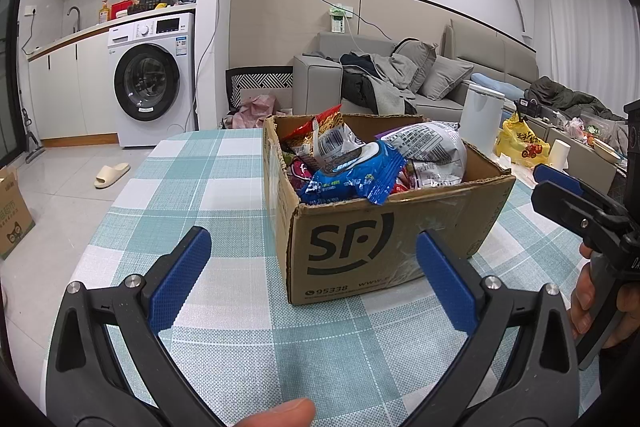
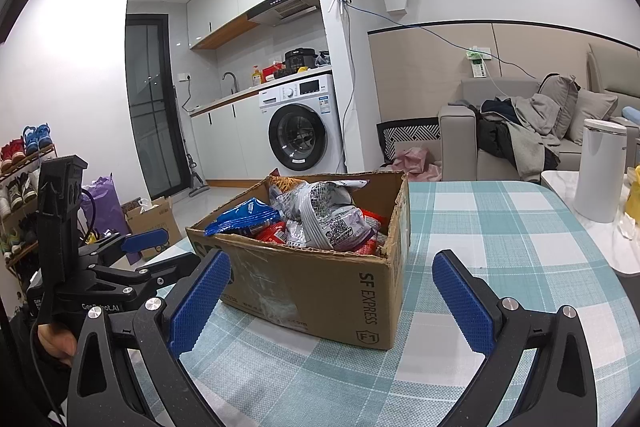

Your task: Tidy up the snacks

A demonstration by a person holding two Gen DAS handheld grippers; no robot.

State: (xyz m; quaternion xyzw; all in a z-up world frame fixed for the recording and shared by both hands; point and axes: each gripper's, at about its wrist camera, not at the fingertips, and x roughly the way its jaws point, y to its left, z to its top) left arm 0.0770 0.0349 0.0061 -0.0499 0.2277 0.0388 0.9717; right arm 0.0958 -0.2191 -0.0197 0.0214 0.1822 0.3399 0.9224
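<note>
Both grippers (spread, empty) face upright snack-filled box (image 1: 384, 247).

The right gripper (image 2: 332, 291) stood with its blue pads (image 2: 200, 303) spread wide and empty, low over the checked tablecloth (image 2: 500, 227). Between and beyond them sat an open cardboard box (image 2: 320, 291), heaped with snack packets: a blue packet (image 2: 244, 217) at its left, a grey-white bag (image 2: 320, 211) in the middle. The left gripper (image 2: 152, 251) hovered at the box's left side, parted. A washing machine (image 2: 300, 127) stood behind.
</note>
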